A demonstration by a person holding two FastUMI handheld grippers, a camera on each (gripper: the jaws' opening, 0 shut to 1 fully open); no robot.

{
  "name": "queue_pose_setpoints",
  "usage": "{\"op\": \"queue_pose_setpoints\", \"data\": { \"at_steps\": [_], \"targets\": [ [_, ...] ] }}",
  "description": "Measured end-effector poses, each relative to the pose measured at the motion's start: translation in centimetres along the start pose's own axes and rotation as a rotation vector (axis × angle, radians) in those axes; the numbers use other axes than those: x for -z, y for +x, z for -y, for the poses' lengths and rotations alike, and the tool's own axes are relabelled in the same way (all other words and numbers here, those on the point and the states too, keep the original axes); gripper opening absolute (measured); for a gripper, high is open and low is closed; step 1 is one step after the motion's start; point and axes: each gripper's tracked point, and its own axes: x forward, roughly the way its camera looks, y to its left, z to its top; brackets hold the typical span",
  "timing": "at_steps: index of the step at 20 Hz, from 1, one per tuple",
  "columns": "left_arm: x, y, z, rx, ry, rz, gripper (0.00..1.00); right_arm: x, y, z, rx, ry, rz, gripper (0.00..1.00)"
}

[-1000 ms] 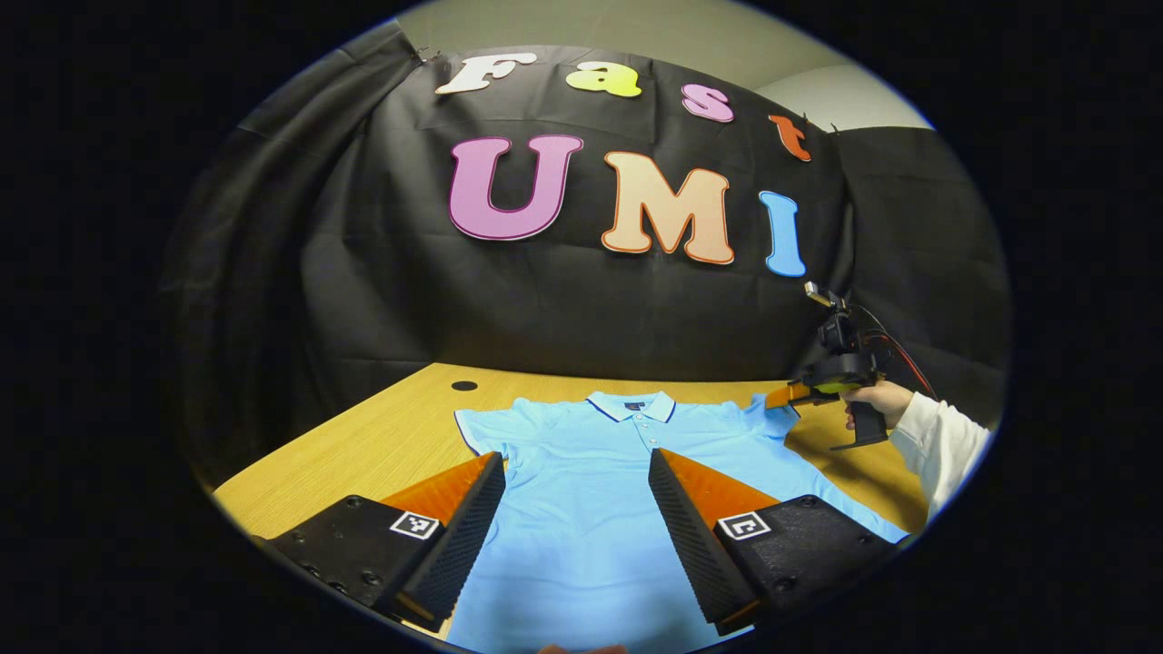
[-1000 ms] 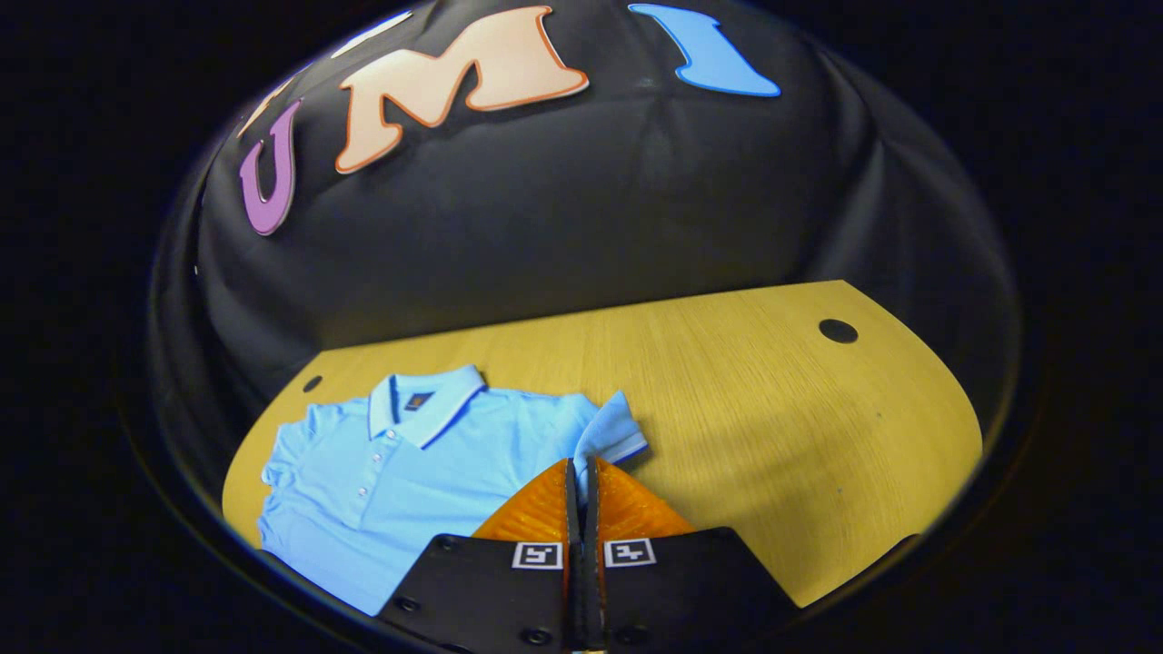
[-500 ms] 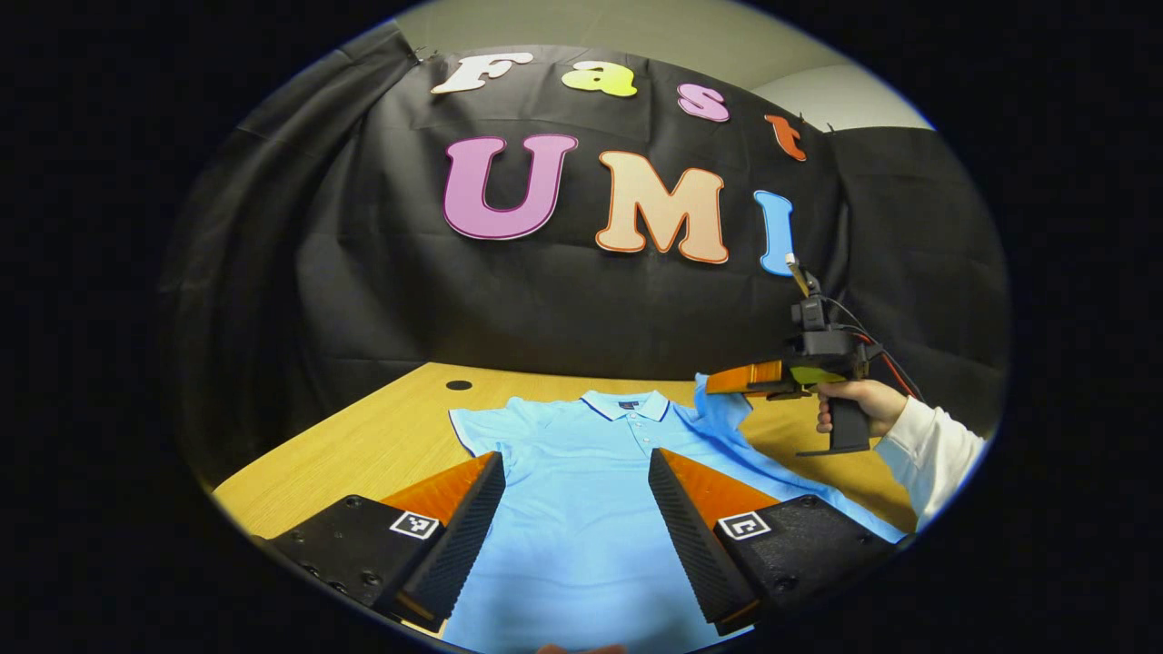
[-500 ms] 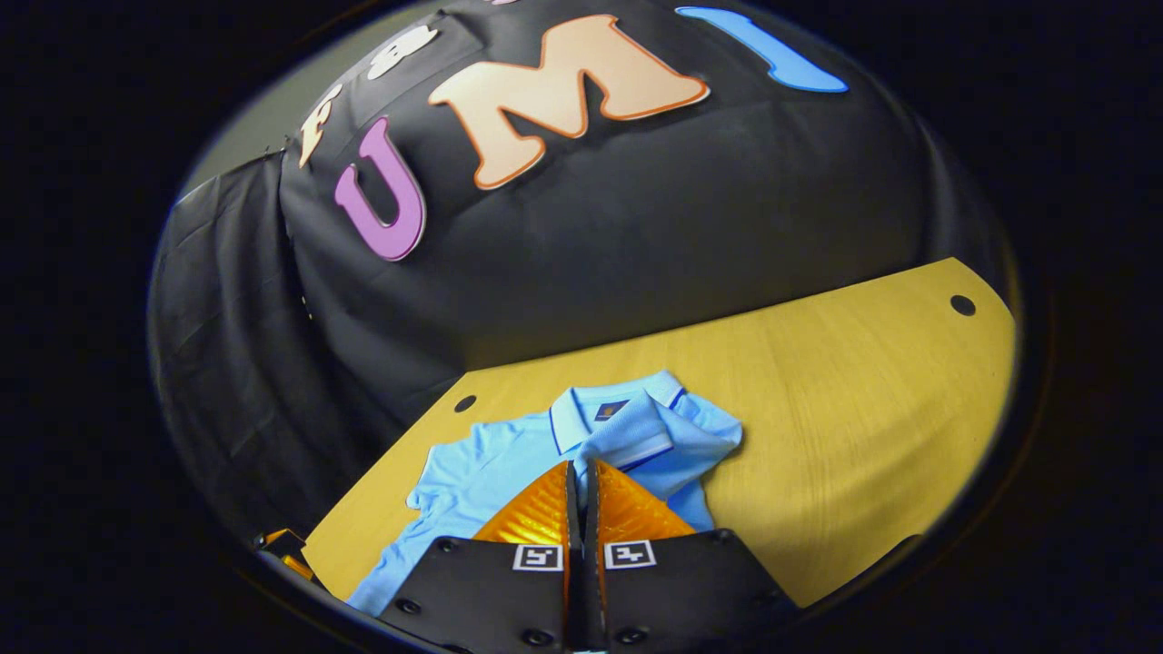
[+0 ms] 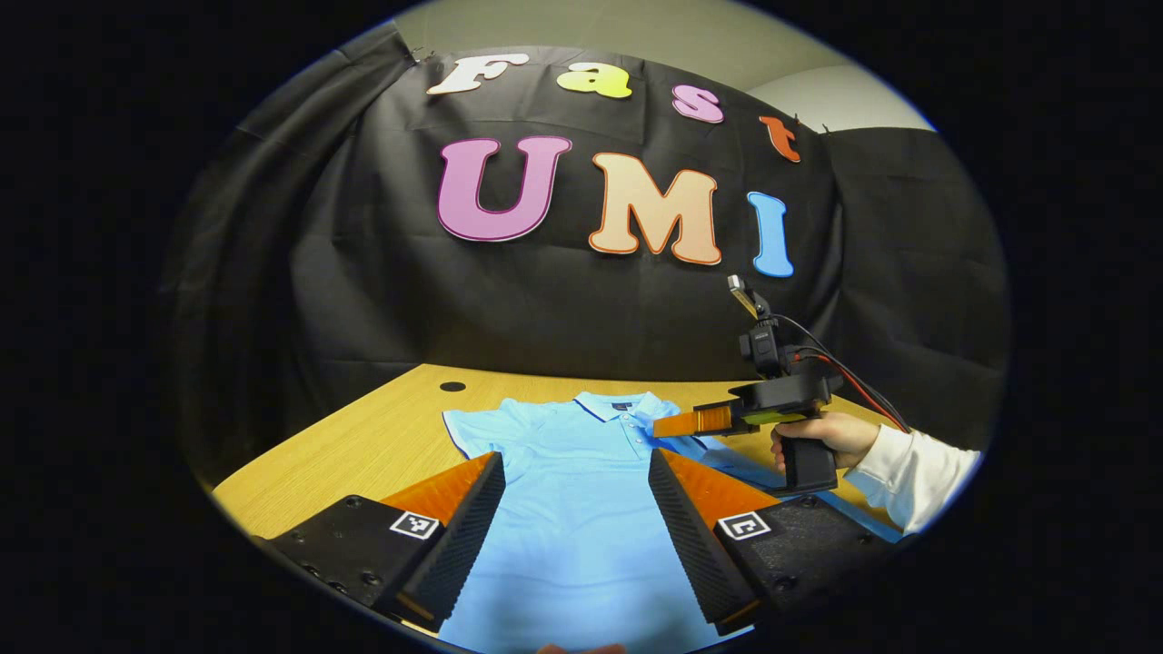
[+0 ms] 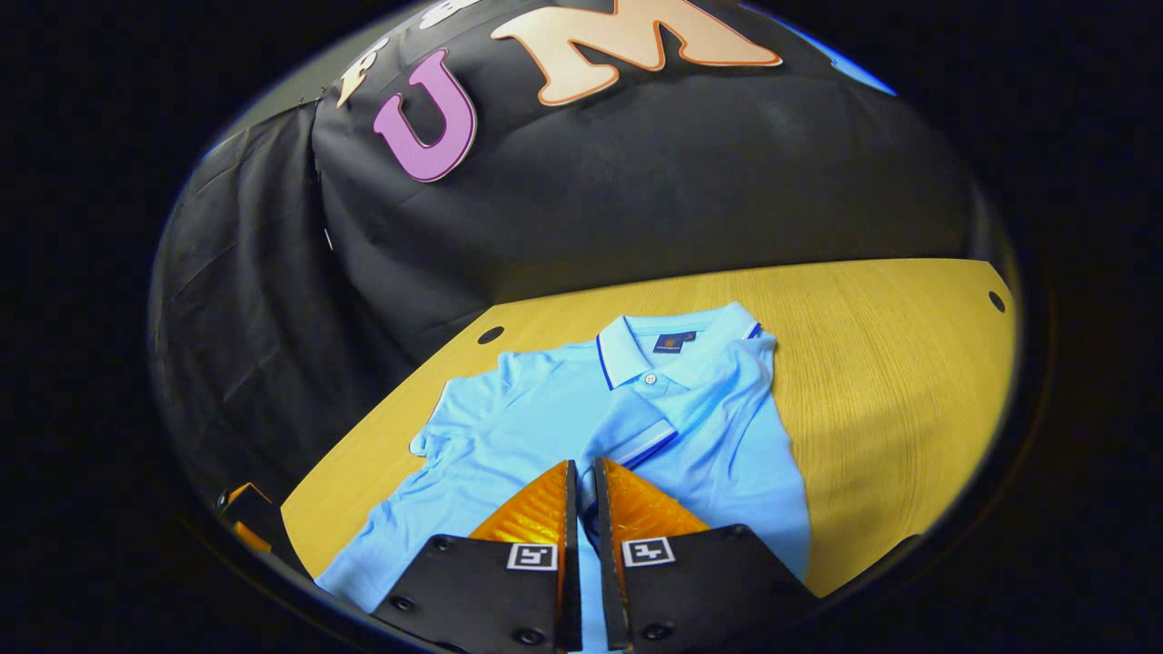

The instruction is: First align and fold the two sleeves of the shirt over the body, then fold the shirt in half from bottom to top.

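Right gripper [image 6: 581, 472] fingers nearly together, pinching the cuff of the right sleeve [image 6: 636, 436], sleeve laid across the chest of the light blue polo shirt [image 6: 509, 427]. Same gripper seen from the side in the left gripper view [image 5: 677, 422], low over the shirt's chest just below the collar [image 5: 622, 406], held by a hand [image 5: 822, 438] in a white sleeve. Left gripper [image 5: 572, 518] fingers wide apart, holding nothing, hovering over the lower body of the shirt. Shirt flat on the wooden table [image 6: 890, 363], front up, collar toward the black cloth wall [image 5: 563, 309]; left sleeve [image 6: 436, 436] spread out to the side, not yet folded. Judged as the first sleeve fold, close to release. Risks: cuff stuck to a pad on opening, dragging the sleeve back off the body; letting go while above the cloth, leaving the sleeve crooked or bunched; pulling too far across and shifting the whole shirt on the smooth table, spoiling alignment for the second sleeve. Cannot tell whether the cuff touches the shirt body.
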Motion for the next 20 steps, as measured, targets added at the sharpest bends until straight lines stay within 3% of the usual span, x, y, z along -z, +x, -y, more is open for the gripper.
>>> {"op": "queue_pose_setpoints", "data": {
  "at_steps": [1, 2, 4, 5, 8, 12, 13, 15, 18, 20],
  "targets": [
    [-0.1, 0.1, -0.1, -0.001, -0.001, 0.000, 0.95, 0.1, -0.2, -0.3, -0.016, 0.005, -0.007, 0.11],
    [0.0, 0.1, -0.1, -0.001, -0.002, -0.003, 0.95, 0.1, -0.6, -0.8, -0.035, 0.014, -0.015, 0.17],
    [0.3, 0.3, -0.1, -0.001, -0.004, -0.011, 0.95, -0.2, -1.1, -1.7, -0.061, 0.008, -0.007, 0.42],
    [0.4, 0.3, -0.4, -0.005, -0.004, -0.015, 0.95, -0.7, -1.6, -1.8, -0.058, -0.008, 0.010, 0.66],
    [0.7, 0.7, -1.3, -0.023, -0.003, -0.022, 0.95, -2.2, -3.8, -2.3, -0.045, -0.073, 0.093, 0.96],
    [1.7, 1.6, -2.7, -0.042, -0.003, -0.055, 0.95, -2.9, -8.6, -2.3, -0.018, -0.163, 0.203, 0.98],
    [1.9, 2.0, -3.3, -0.051, -0.002, -0.061, 0.95, -2.8, -10.1, -2.3, -0.014, -0.186, 0.223, 0.94],
    [2.4, 3.0, -4.4, -0.066, 0.008, -0.084, 0.95, -2.3, -13.2, -2.1, -0.006, -0.226, 0.269, 0.98],
    [2.9, 5.0, -6.7, -0.091, 0.033, -0.135, 0.94, -0.5, -17.3, -1.6, 0.006, -0.245, 0.323, 0.98],
    [2.8, 6.5, -8.1, -0.099, -0.005, -0.174, 0.94, 0.7, -19.6, -0.9, 0.017, -0.228, 0.347, 0.98]
  ]
}}
